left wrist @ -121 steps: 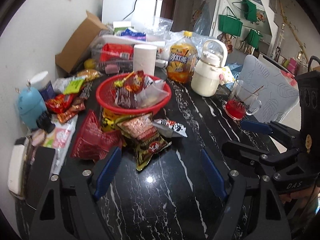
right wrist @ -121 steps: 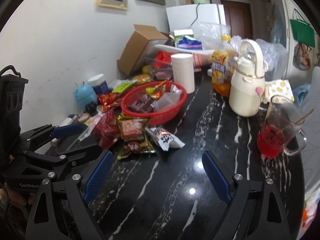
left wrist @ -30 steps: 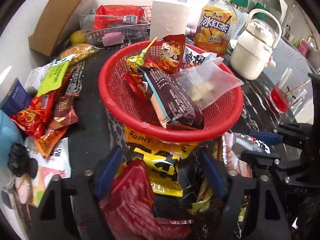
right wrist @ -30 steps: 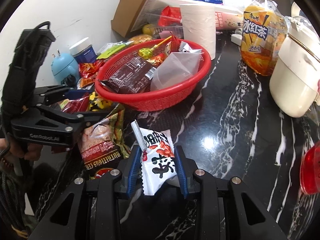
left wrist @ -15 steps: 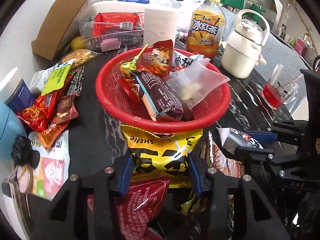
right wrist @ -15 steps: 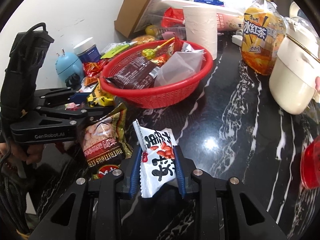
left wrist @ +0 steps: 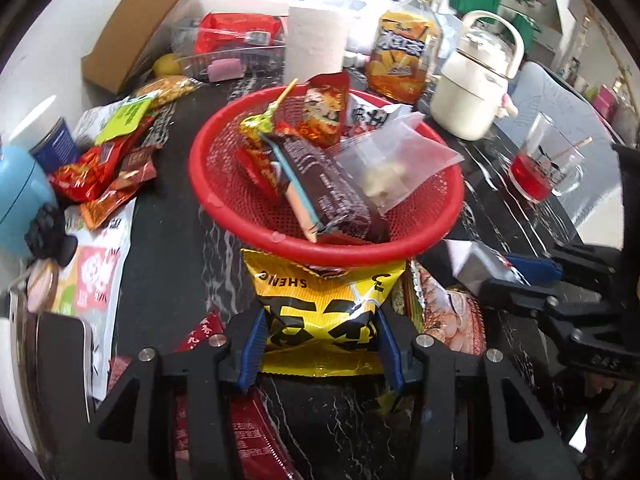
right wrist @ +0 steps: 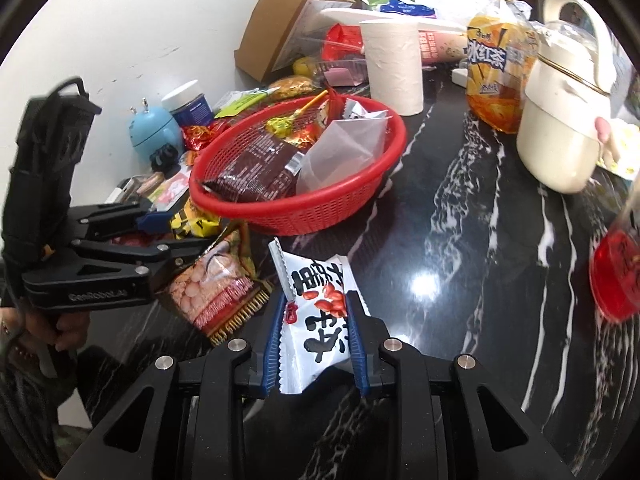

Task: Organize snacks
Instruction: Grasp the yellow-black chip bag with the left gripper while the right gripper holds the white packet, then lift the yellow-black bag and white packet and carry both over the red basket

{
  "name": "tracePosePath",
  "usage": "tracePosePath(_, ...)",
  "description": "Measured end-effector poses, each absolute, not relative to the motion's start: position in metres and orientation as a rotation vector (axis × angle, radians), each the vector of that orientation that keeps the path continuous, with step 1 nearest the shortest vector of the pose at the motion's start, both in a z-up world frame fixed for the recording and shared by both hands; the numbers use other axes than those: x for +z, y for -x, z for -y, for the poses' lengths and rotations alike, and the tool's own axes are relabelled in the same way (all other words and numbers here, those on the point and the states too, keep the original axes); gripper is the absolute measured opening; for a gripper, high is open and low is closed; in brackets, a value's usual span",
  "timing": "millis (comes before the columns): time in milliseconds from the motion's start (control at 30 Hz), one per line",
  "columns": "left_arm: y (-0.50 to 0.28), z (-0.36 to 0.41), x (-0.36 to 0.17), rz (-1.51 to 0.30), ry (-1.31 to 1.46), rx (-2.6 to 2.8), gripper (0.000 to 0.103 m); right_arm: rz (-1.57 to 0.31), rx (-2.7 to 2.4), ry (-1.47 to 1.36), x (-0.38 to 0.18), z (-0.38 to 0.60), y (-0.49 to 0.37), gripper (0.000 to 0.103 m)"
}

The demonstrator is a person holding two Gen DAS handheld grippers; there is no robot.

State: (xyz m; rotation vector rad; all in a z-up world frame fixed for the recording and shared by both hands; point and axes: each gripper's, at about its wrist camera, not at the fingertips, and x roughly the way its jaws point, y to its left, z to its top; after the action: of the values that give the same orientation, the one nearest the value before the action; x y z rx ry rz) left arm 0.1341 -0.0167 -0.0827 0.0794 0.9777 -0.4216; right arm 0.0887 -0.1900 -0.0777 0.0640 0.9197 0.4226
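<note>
My left gripper (left wrist: 320, 340) is shut on a yellow snack bag (left wrist: 320, 304), lifted just below the near rim of the red basket (left wrist: 256, 236). My right gripper (right wrist: 316, 340) is shut on a white snack packet with red peanuts printed on it (right wrist: 320, 300), held above the black marble table to the right of the basket (right wrist: 320, 216). The basket holds a brown packet (left wrist: 336, 192), a clear bag (left wrist: 396, 164), a lollipop and other snacks. A peanut bag (right wrist: 212, 288) lies on the table between the two grippers. In the right wrist view the left gripper (right wrist: 156, 220) shows at the left.
Loose snack packets (left wrist: 104, 168) lie left of the basket, with a red packet (left wrist: 248, 432) under my left gripper. Behind stand a paper roll (right wrist: 394, 68), an iced tea bottle (right wrist: 496, 64), a cream kettle (right wrist: 560, 132), a cardboard box (right wrist: 276, 28), and a glass of red drink (left wrist: 544, 168).
Both grippers have drawn back and slightly up from the basket with their packets. The left gripper closed on the yellow bag and pulled it out from under the basket's rim.
</note>
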Motion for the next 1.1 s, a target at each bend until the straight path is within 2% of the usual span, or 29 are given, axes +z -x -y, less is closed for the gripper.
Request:
tracePosePath(367, -0.127, 0.017, -0.090, -0.988, -0.082, -0.400, 0.050, -0.907, 0.413, -0.079, -0.071, 0.192, -0.072, 0.029)
tracePosePath(1100, -0.070, 0.015, -0.027, -0.837, -0.031, -0.490, 0.048, -0.828, 0.455, -0.090, -0.043, 0.188, -0.037, 0.029)
